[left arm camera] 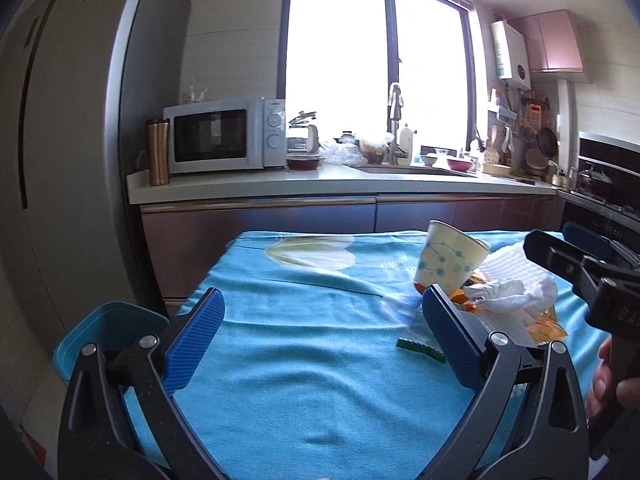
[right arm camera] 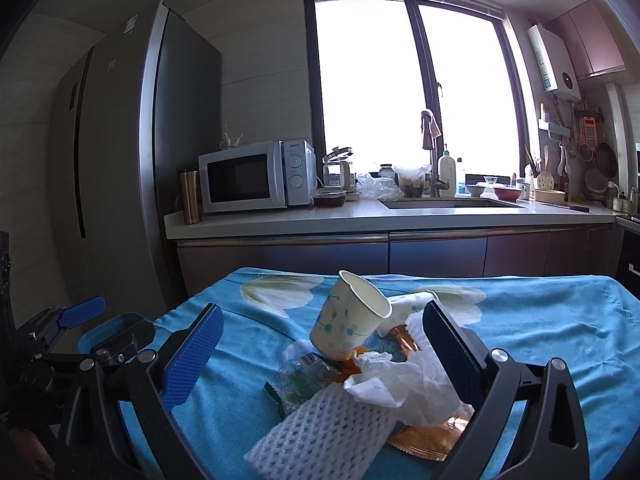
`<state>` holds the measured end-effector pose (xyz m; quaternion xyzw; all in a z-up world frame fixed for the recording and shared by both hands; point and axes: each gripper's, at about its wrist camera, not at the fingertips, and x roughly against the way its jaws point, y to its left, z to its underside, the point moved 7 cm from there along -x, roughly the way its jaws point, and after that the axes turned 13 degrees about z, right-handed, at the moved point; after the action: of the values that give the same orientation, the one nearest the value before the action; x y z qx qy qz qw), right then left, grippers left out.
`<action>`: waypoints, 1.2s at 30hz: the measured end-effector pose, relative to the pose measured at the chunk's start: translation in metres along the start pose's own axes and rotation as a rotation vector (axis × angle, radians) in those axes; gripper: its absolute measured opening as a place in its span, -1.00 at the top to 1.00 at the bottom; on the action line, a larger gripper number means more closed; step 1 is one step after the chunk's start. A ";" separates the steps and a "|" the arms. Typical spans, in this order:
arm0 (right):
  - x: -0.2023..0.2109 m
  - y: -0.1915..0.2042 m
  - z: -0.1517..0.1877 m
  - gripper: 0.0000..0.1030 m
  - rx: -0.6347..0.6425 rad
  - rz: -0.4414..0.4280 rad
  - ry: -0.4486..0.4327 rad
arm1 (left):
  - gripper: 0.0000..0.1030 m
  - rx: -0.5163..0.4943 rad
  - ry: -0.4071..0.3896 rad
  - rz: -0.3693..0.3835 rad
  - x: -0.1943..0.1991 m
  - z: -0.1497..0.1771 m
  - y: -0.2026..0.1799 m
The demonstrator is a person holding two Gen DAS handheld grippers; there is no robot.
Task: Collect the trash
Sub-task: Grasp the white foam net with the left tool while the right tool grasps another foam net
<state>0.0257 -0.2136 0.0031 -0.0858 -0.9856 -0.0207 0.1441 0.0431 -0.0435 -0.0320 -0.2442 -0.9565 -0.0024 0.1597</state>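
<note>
A pile of trash lies on the blue tablecloth [right arm camera: 540, 332]. On top, a dotted paper cup [right arm camera: 348, 320] [left arm camera: 448, 260] leans tilted. Around it are a crumpled white tissue [right arm camera: 400, 380] [left arm camera: 512, 296], a white foam net [right arm camera: 320, 432], a clear green wrapper [right arm camera: 304, 380] [left arm camera: 420, 346] and an orange wrapper [right arm camera: 432, 440] [left arm camera: 548, 326]. A second cup [right arm camera: 416, 302] lies behind. My right gripper [right arm camera: 324, 344] is open, its fingers either side of the pile. My left gripper [left arm camera: 324, 320] is open over bare cloth, left of the pile.
A blue bin [left arm camera: 104, 320] [right arm camera: 116, 332] stands off the table's left edge, beside the left gripper. Beyond the table run a counter [left arm camera: 280, 184] with a microwave [left arm camera: 224, 136] and a sink, and a tall fridge [right arm camera: 120, 160] at left. A hand [left arm camera: 608, 380] holds the right gripper.
</note>
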 end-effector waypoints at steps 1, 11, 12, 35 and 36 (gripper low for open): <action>-0.003 -0.006 0.002 -0.87 -0.009 0.010 0.013 | -0.89 -0.006 0.013 0.028 -0.004 0.002 -0.005; -0.022 -0.039 0.026 -0.87 -0.033 0.017 0.118 | -0.89 -0.052 0.160 0.337 -0.034 0.030 -0.070; -0.024 -0.042 0.027 -0.87 -0.041 0.015 0.128 | -0.89 -0.054 0.181 0.364 -0.037 0.034 -0.076; -0.053 -0.076 0.015 0.81 -0.071 -0.015 0.200 | 0.74 0.222 0.430 0.661 -0.088 0.066 -0.091; -0.051 -0.076 0.012 0.82 -0.070 -0.012 0.189 | 0.74 0.212 0.422 0.664 -0.084 0.063 -0.092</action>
<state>0.0572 -0.2959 -0.0239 -0.0825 -0.9668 -0.0640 0.2331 0.0506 -0.1583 -0.1112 -0.5162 -0.7668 0.0980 0.3688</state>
